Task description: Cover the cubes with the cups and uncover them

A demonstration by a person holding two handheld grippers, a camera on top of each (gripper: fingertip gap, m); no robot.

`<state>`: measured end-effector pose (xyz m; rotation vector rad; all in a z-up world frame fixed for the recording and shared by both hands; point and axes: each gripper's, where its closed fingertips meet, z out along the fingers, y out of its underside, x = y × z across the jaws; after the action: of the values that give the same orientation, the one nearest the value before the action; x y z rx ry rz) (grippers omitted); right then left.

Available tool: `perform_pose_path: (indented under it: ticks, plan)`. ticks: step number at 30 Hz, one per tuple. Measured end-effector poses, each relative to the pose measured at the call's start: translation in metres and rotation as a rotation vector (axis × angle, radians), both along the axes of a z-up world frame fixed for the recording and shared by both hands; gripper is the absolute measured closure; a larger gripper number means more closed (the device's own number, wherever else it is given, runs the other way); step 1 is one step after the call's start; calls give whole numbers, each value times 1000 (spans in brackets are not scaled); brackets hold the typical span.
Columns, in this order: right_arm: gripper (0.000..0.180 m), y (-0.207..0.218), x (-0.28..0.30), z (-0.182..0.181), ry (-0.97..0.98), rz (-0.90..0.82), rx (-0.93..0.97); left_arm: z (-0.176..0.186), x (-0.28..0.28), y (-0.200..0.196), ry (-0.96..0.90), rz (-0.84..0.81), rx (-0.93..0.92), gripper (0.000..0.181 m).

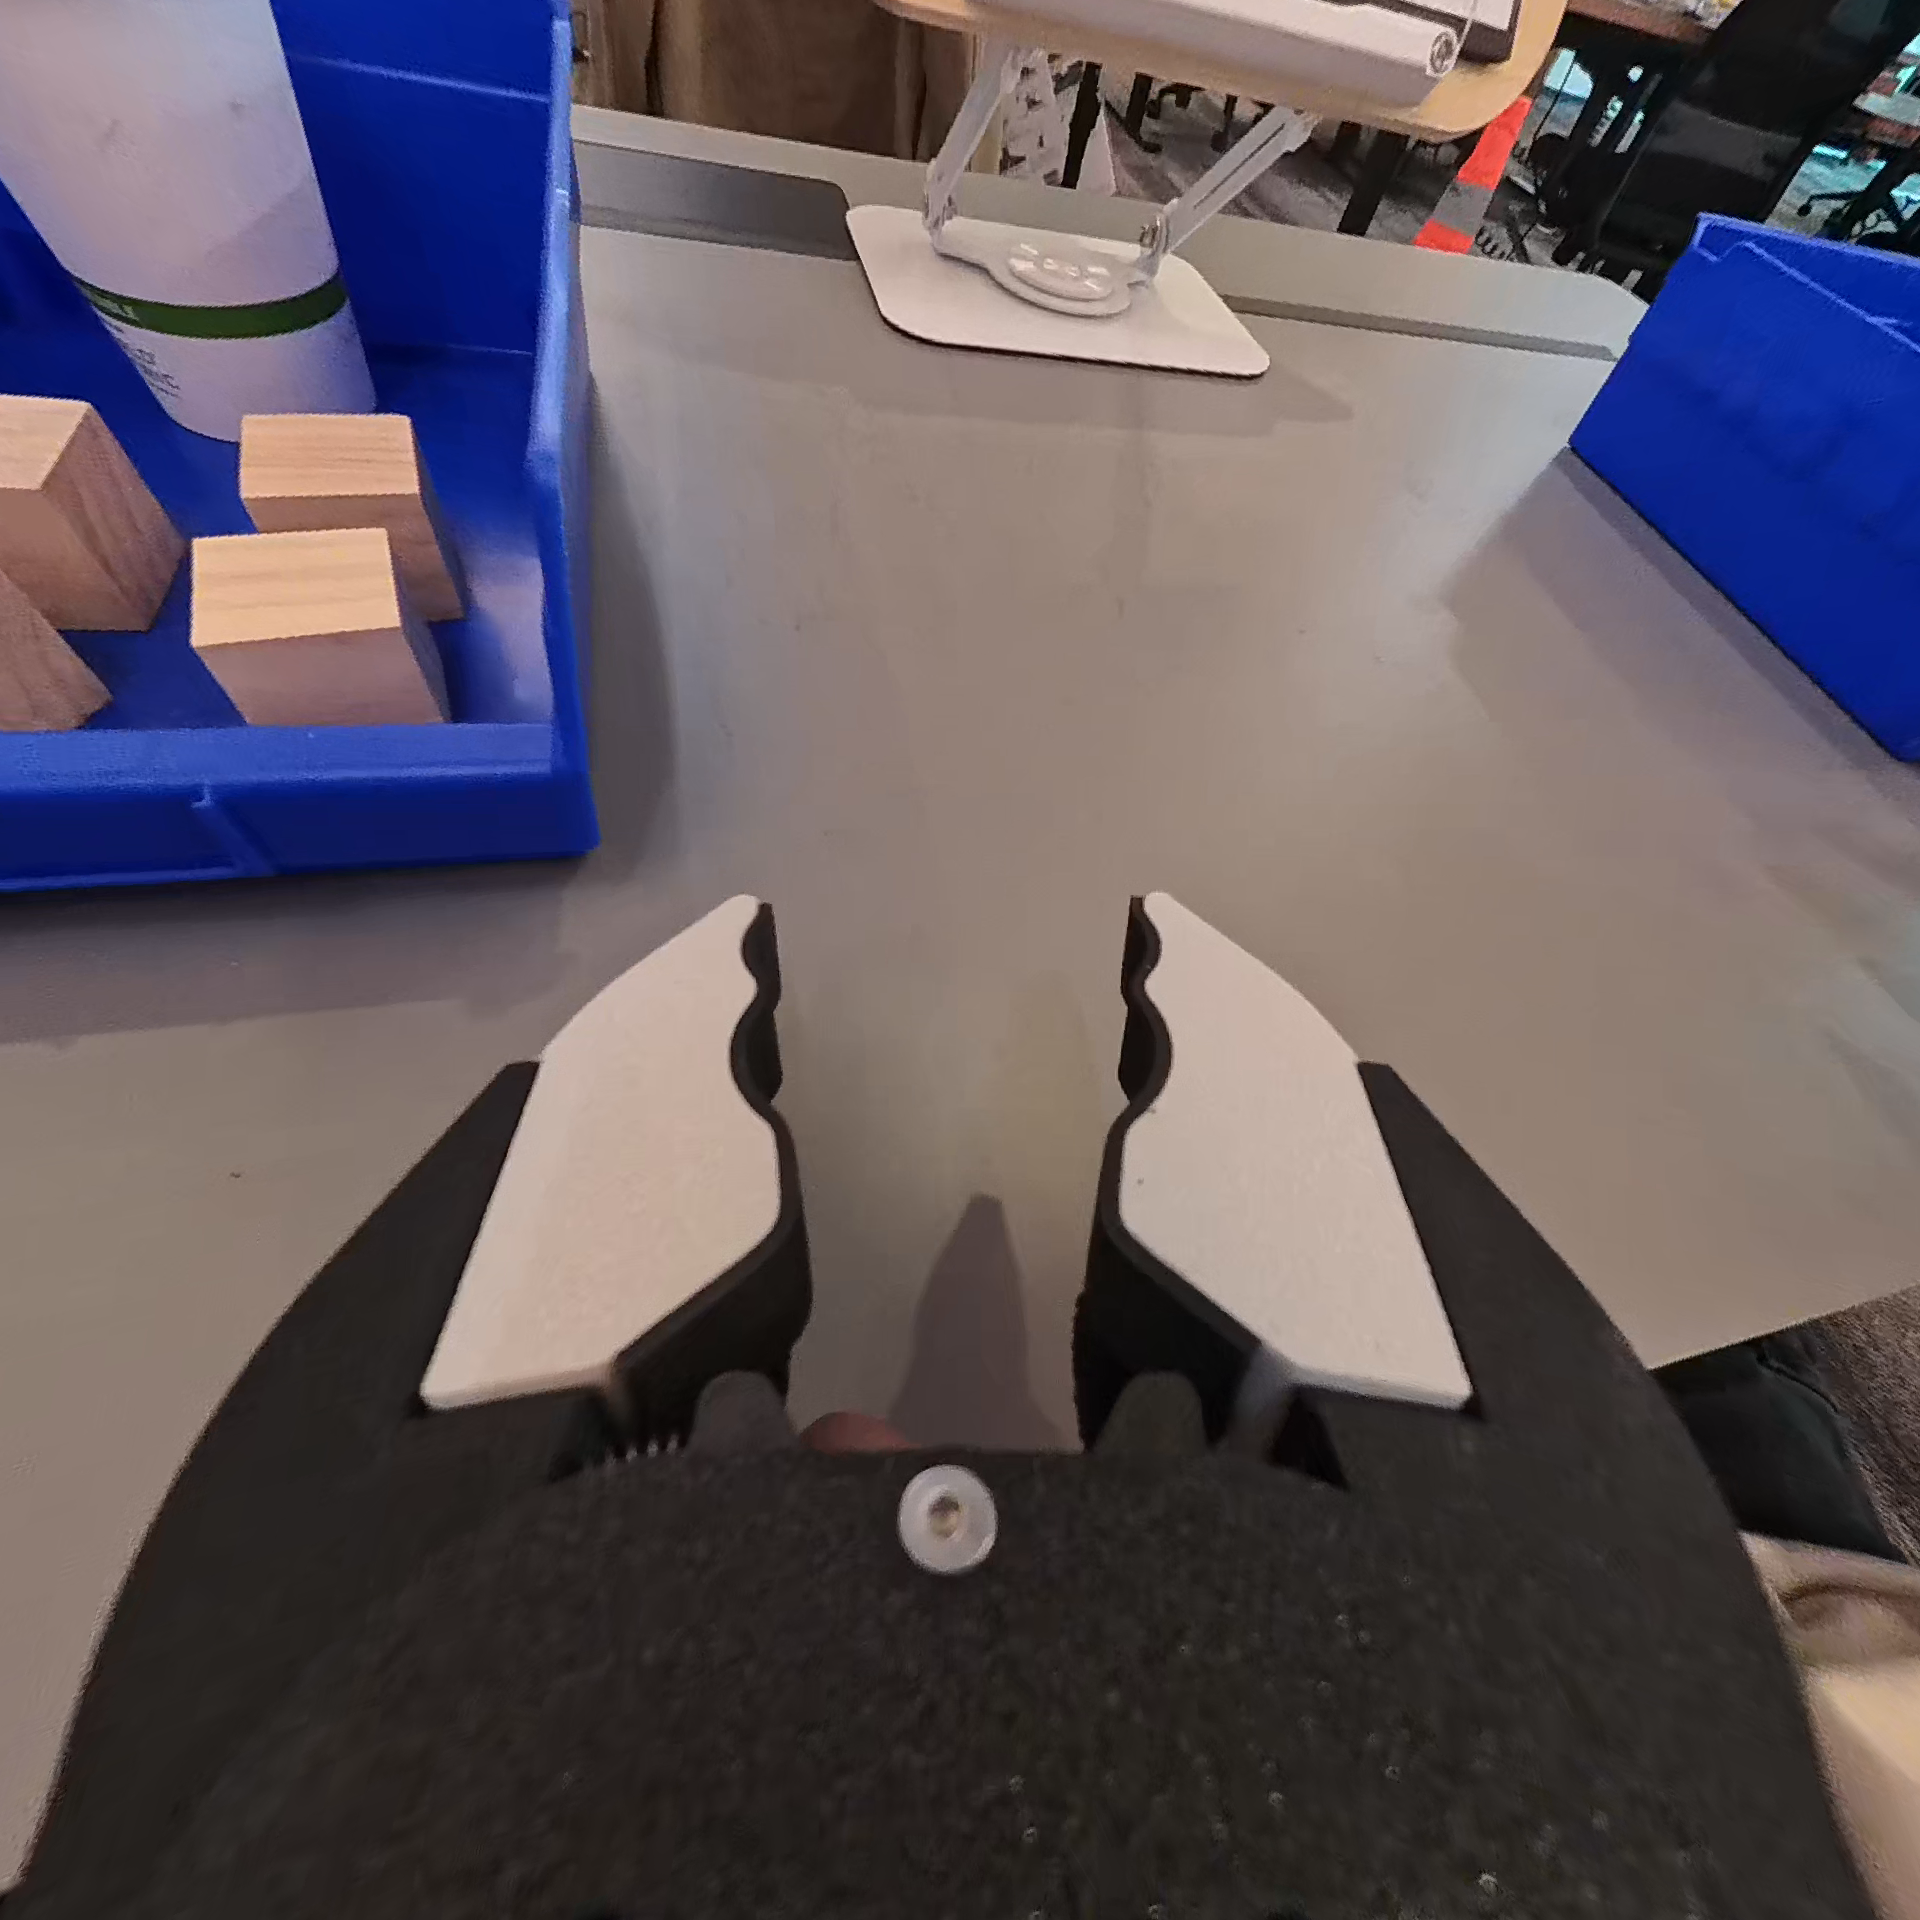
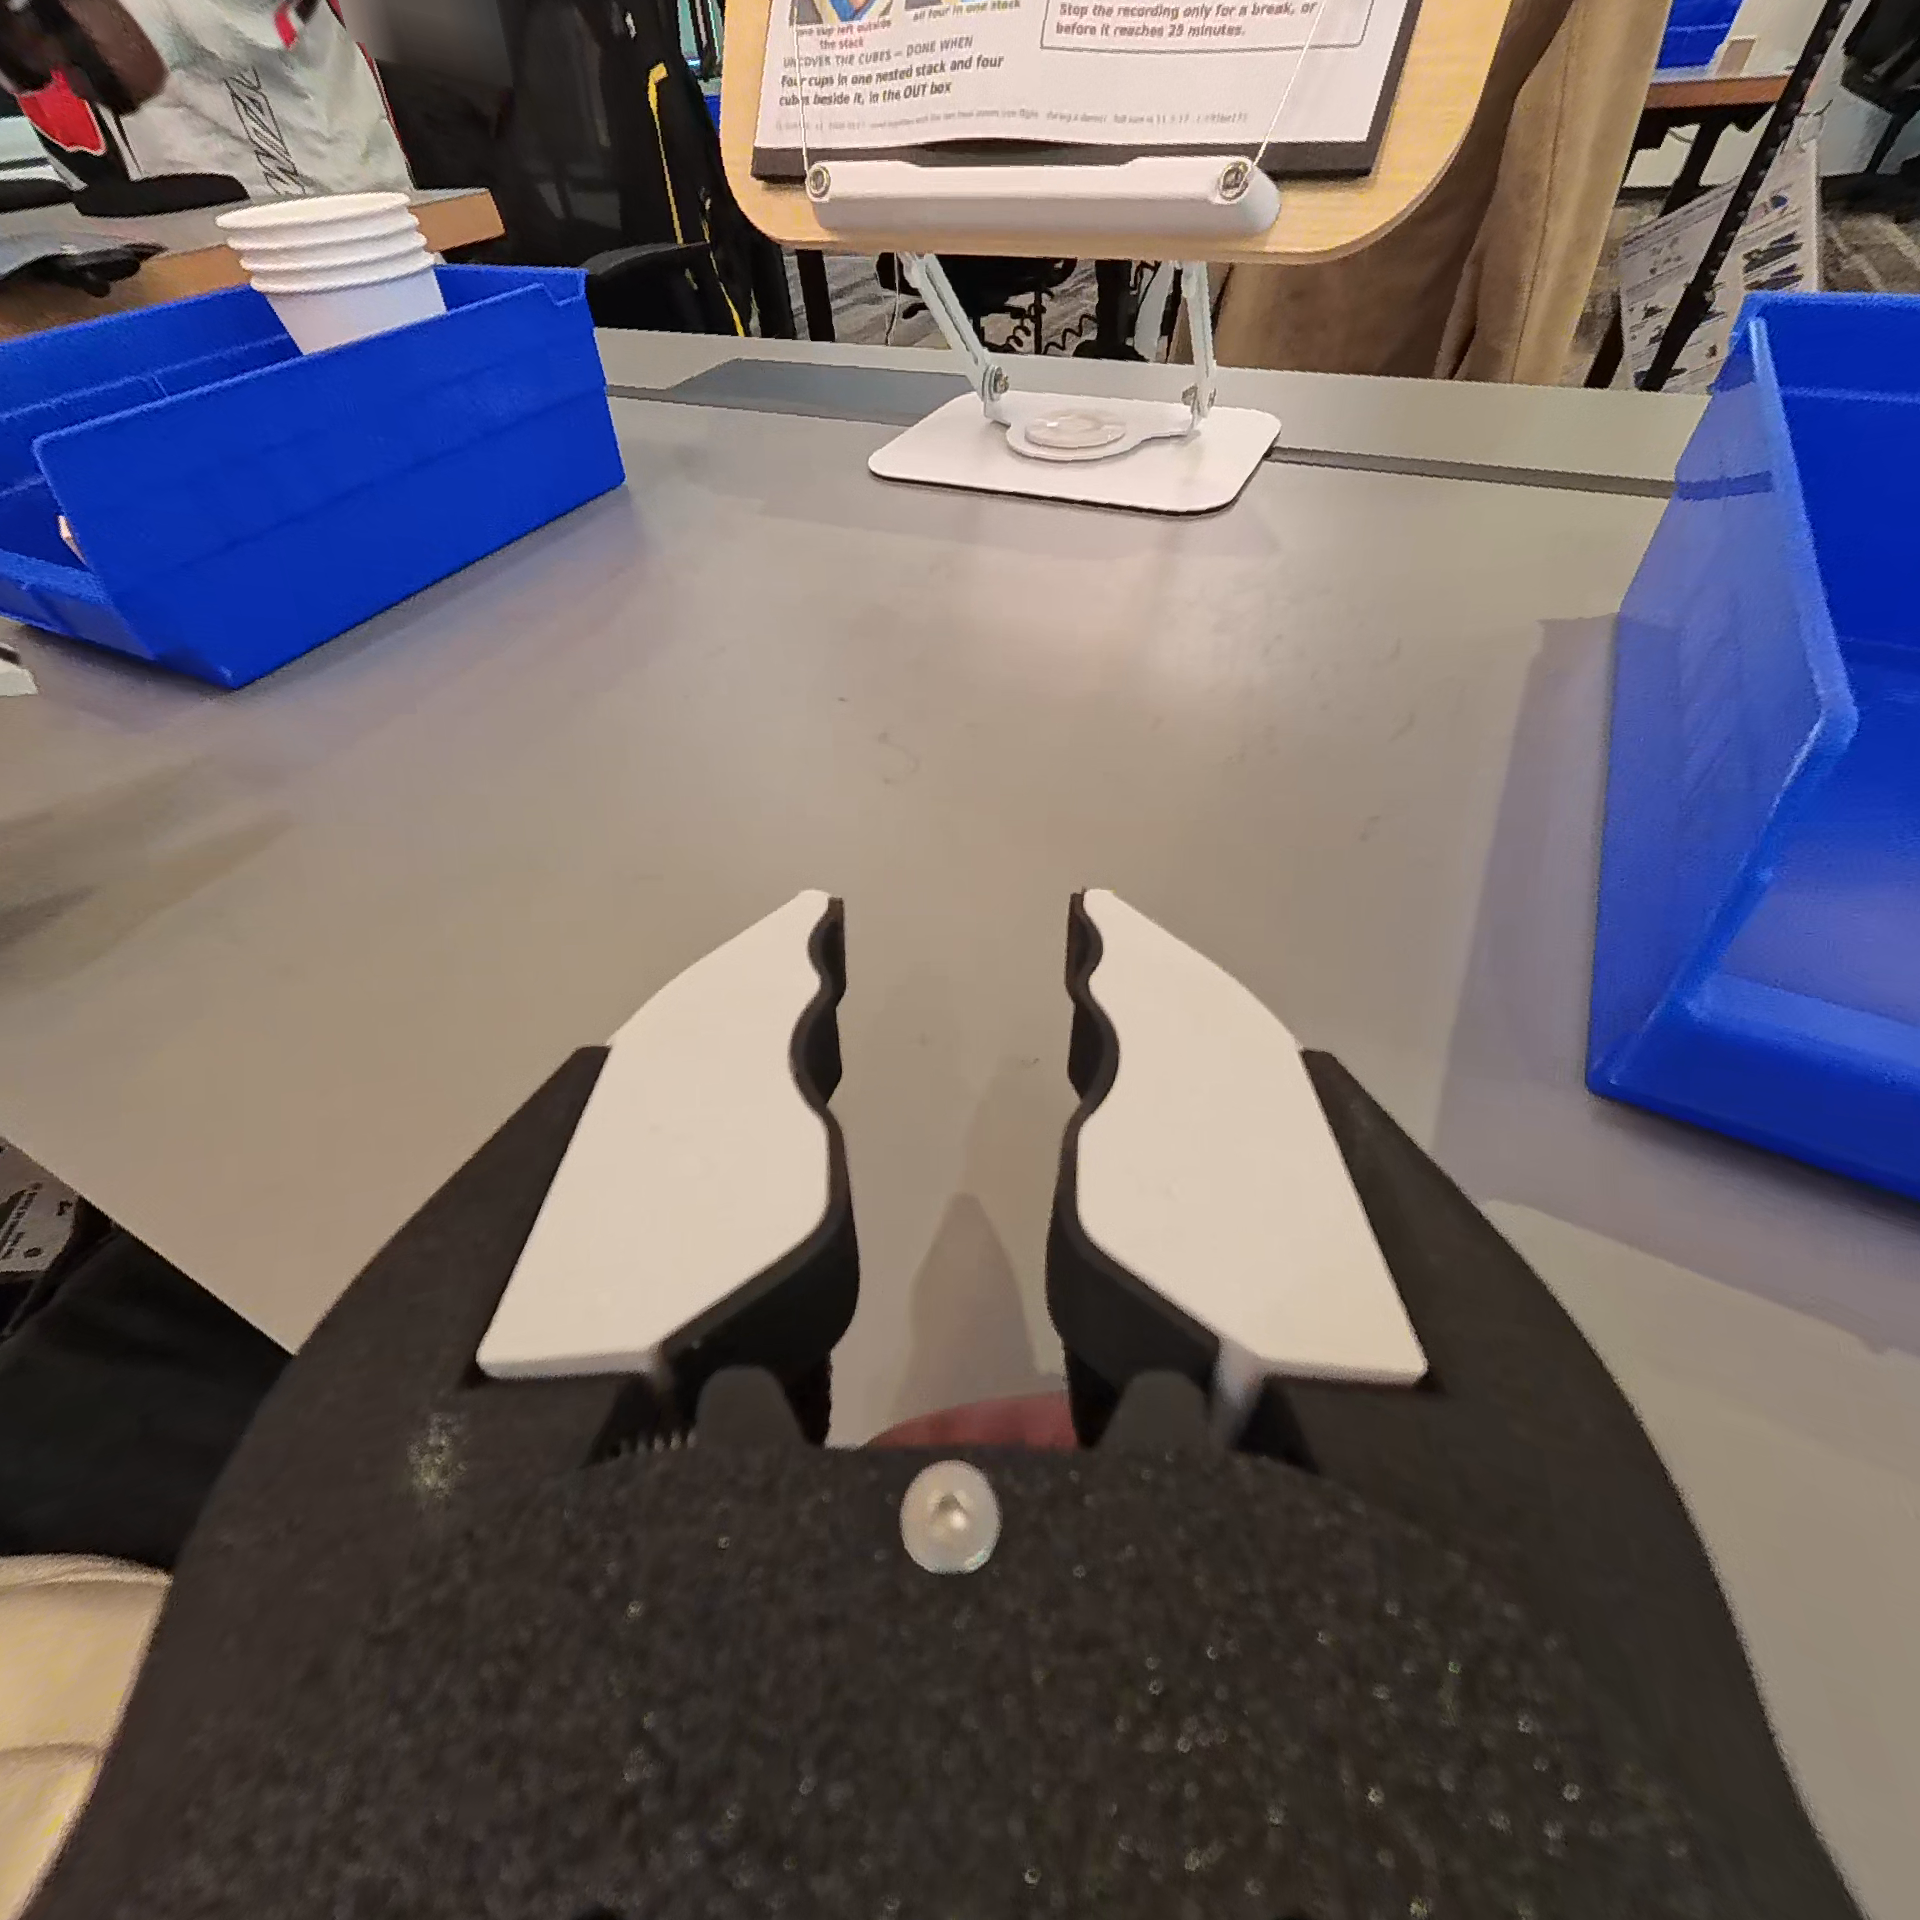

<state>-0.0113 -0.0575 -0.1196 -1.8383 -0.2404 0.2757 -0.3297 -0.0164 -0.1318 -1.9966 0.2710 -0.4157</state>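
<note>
Left claw: flat white finger plates with wavy black rubbery inner edges, set in a black grainy foam-like body; jaws spread wide with bare surface between them, gripping nothing.
Right claw: same white plates, scalloped black pads and speckled black body; jaws parted a little less than the left, also empty.
Surface: smooth matte grey top with rounded far corners and a dark strip along the far edge; both claws hover above its near middle.
Left bin: glossy blue plastic, rectangular, at the surface's left edge; it holds the cubes and the cups.
Cubes: pale wooden blocks with visible grain and sharp edges, 4 in view, lying on the bin floor near its front wall, 2 cut off by the frame.
Cups: white paper, tapered, with rolled rims, nested in 1 stack standing at the back of the left bin behind the cubes; a green band rings the outer cup.
Right bin: blue plastic, at the surface's right edge; the part of its interior in view is bare.
Stand: white metal base plate with rounded corners and 2 hinged arms at the far edge's middle, carrying a light wooden board with a printed sheet.
</note>
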Motion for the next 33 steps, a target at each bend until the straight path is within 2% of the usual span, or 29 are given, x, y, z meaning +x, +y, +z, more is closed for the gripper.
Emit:
perform_pose_path:
  ticks: [11,13,15,17,20,23,25,29,33]
  plan:
    - [142,1,1,-2,-10,-4,-11,-4,1,0,7,-8,-16,116]
    - [142,1,0,-3,-10,-3,-12,5,1,-3,-2,-30,-6,115]
    - [142,1,-1,-2,1,-2,-14,30,-11,-1,-1,-33,36,116]
    - [142,1,-4,-3,9,6,-17,49,-29,7,57,-69,26,116]
    - [143,0,-7,-4,2,18,-20,53,-70,33,266,-84,-77,116]
    - [142,0,-8,-3,4,26,-19,41,-124,68,600,-81,-203,120]
    - [142,0,-8,-4,14,32,-24,28,-152,93,757,-114,-301,120]
    - [143,0,-6,-3,45,35,-32,-2,-170,133,750,-194,-549,118]
    - [143,1,-3,-4,83,37,-44,-24,-184,146,806,-209,-695,117]
